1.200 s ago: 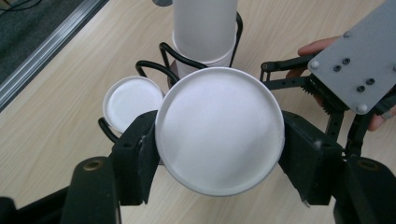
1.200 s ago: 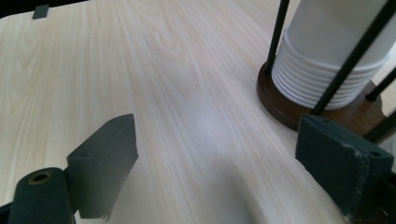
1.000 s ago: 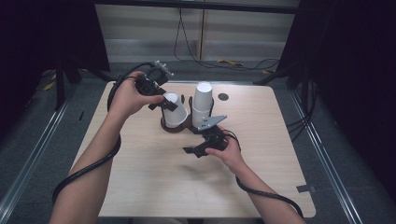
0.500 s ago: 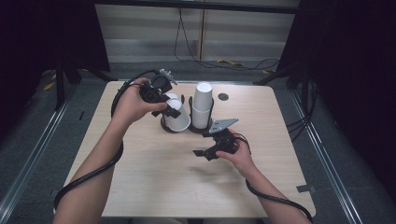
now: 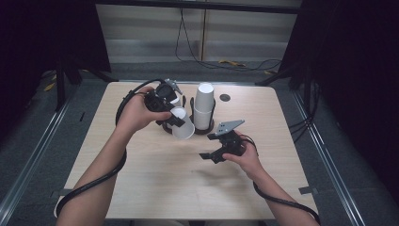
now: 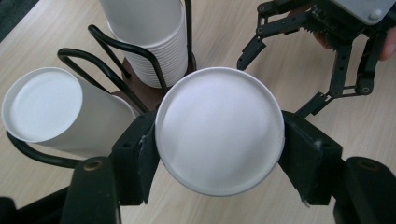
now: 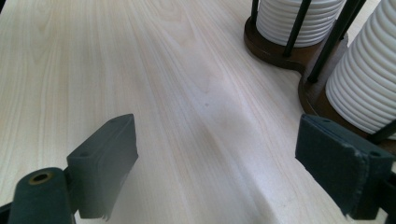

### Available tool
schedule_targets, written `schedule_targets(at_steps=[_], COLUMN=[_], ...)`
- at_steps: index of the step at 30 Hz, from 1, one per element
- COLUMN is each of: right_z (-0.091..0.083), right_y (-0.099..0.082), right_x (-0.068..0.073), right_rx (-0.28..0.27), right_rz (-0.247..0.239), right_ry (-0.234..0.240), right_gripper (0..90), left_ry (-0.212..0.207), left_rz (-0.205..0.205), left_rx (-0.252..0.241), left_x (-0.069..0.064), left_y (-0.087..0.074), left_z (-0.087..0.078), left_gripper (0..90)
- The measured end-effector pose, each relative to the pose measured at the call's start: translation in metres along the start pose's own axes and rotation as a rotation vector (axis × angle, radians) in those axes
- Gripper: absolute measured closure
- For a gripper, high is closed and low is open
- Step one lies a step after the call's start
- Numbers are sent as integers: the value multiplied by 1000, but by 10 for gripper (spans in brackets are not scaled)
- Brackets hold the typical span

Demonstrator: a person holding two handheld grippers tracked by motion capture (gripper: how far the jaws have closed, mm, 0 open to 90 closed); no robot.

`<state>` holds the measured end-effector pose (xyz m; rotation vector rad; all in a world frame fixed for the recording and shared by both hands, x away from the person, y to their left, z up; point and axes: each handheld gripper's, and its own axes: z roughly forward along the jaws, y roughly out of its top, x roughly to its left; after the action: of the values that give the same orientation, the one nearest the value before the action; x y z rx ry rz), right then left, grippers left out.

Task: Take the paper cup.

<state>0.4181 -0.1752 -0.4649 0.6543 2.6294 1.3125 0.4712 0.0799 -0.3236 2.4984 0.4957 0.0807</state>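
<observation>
While clamped, cup (image 6: pixel 219 135) inside left claw (image 6: pixel 219 158)

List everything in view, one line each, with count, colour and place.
Table: one, light wood, under everything.
Cup holder: one, dark brown base with black wire loops, toward the far middle of the table.
Cup stacks: two, white, upside down in the holder, side by side.
Single cup: one, white, tilted, clamped between the left gripper's pads in front of the holder.
Round disc: one, dark, on the table right of the holder.
Cables: several, black and yellow, on the floor beyond the table.
Left gripper: one, black, shut on the single cup.
Right gripper: one, black, jaws open above bare table near the holder.
Forearms: two, entering from the near edge.
</observation>
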Motion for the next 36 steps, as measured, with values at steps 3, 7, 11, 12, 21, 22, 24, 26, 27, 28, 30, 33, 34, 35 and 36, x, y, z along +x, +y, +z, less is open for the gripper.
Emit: schedule_targets(at_steps=[3,7,11,12,21,22,24,26,27,28,30,33,34,35,36], right_z=[-4,-5,-5,-6,-7,-7,-6,-7,-7,-8,-9,-11,-11,-12,-12], right_y=[-2,-6,-7,-6,-6,-6,-6,-7,-7,-6,-5,-4,-4,-4,-4], right_x=[0,-1,0,0,2,2,3,3,3,3,3,3,4,4,4], right_rx=[-4,10,19,17,9,12,18,21,21,17,11,10,10,12,12], right_rz=[-1,-4,-5,-5,-1,0,2,-6,-6,-5,-4,-7,-9,-10,-11], right_ry=[10,8,12,13,23,25,28,31,30,32,31,32,32,30,26], right_gripper=[124,124,124,124,124,124,125,125,125,124,125,125,125,125,125], left_ry=[-6,-17,-23,-27,-37,-40,-44,-47,-47,-49,-47,-50,-52,-51,-49], left_rz=[5,0,18,24,26,26,28,28,24,32,32,26,28,37,35], left_rx=[5,-2,6,7,14,13,14,16,12,20,19,13,20,22,22], left_x=[-1,-5,-9,-10,-13,-13,-14,-15,-16,-16,-16,-17,-18,-18,-19], left_y=[-1,-1,0,0,1,1,1,1,1,1,2,2,3,3,4], left_z=[4,10,14,14,22,23,25,26,27,28,29,31,32,33,34], left_gripper=[340,340,340,340,340,340,340,340,340,340,340,340,340,340,340])
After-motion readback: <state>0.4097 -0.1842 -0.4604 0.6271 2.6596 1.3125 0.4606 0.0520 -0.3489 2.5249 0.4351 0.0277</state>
